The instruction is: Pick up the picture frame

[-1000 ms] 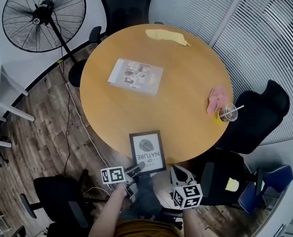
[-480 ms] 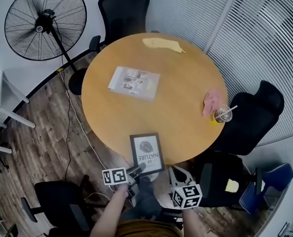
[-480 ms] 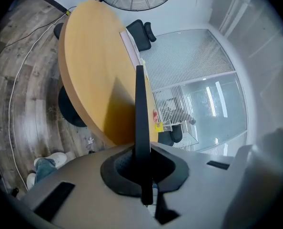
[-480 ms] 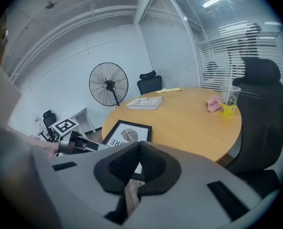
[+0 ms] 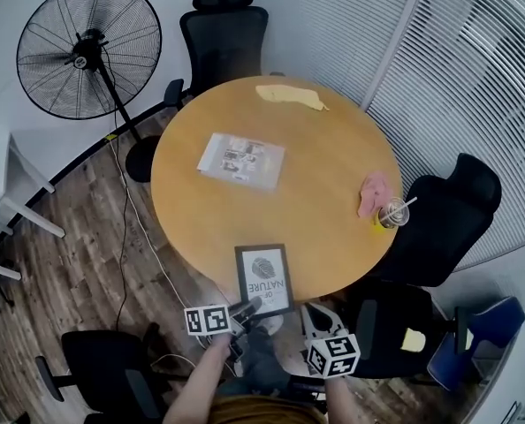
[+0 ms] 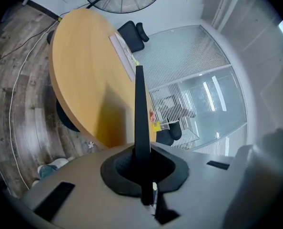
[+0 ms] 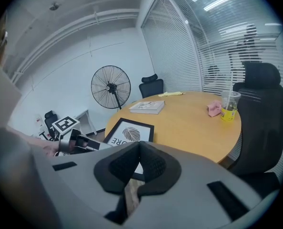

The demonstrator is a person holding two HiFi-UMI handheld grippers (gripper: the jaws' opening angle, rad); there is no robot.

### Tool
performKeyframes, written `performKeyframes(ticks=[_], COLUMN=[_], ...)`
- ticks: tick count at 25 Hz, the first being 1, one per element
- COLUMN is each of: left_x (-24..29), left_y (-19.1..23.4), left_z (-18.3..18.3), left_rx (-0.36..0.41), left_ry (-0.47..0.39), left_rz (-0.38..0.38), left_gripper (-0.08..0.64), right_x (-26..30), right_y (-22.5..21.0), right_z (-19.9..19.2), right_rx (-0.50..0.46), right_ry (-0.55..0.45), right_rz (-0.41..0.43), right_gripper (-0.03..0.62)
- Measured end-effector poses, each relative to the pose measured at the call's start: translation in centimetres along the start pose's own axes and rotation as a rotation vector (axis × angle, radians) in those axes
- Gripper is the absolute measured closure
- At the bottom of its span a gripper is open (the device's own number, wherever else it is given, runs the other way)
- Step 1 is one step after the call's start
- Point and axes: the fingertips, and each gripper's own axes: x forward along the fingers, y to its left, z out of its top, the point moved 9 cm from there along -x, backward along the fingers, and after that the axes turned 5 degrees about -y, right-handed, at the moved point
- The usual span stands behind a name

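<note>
The picture frame (image 5: pixel 264 278), black with a white fingerprint print, is at the near edge of the round wooden table (image 5: pixel 333 157), its near end past the rim. My left gripper (image 5: pixel 247 307) is shut on that near end. In the left gripper view the frame (image 6: pixel 140 109) stands edge-on between the jaws. My right gripper (image 5: pixel 314 314) hovers just right of the frame, shut with nothing in it. In the right gripper view its pads (image 7: pixel 151 165) meet, and the frame (image 7: pixel 130 133) and the left gripper (image 7: pixel 77 143) lie ahead to the left.
On the table lie a book (image 5: pixel 241 159), a yellow cloth (image 5: pixel 289 96), a pink cloth (image 5: pixel 372 193) and a plastic cup with a straw (image 5: pixel 390 212). Black office chairs (image 5: pixel 224 29) ring the table. A standing fan (image 5: pixel 86 51) is at the far left, and cables cross the wooden floor.
The head view has pulled back, so the table looks smaller. The frame's near end now reaches further past the table rim, still in the left gripper. The right gripper has barely moved.
</note>
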Motion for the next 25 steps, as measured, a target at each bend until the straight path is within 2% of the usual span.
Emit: performKeyframes(ticks=[9, 25], left_x=[-1.2, -5.7], left_y=[-2.8, -6.6], left_z=[1.1, 0.0], left_rx=[0.165, 0.355], left_ry=[-0.01, -0.091], left_rz=[0.035, 0.074], left_gripper=[0.526, 0.525], right_x=[-0.7, -3.6], right_y=[0.7, 3.4], right_z=[1.1, 1.5], right_rx=[-0.005, -0.03], right_ry=[-0.047, -0.121], right_rz=[0.013, 0.046], right_gripper=[0.58, 0.58])
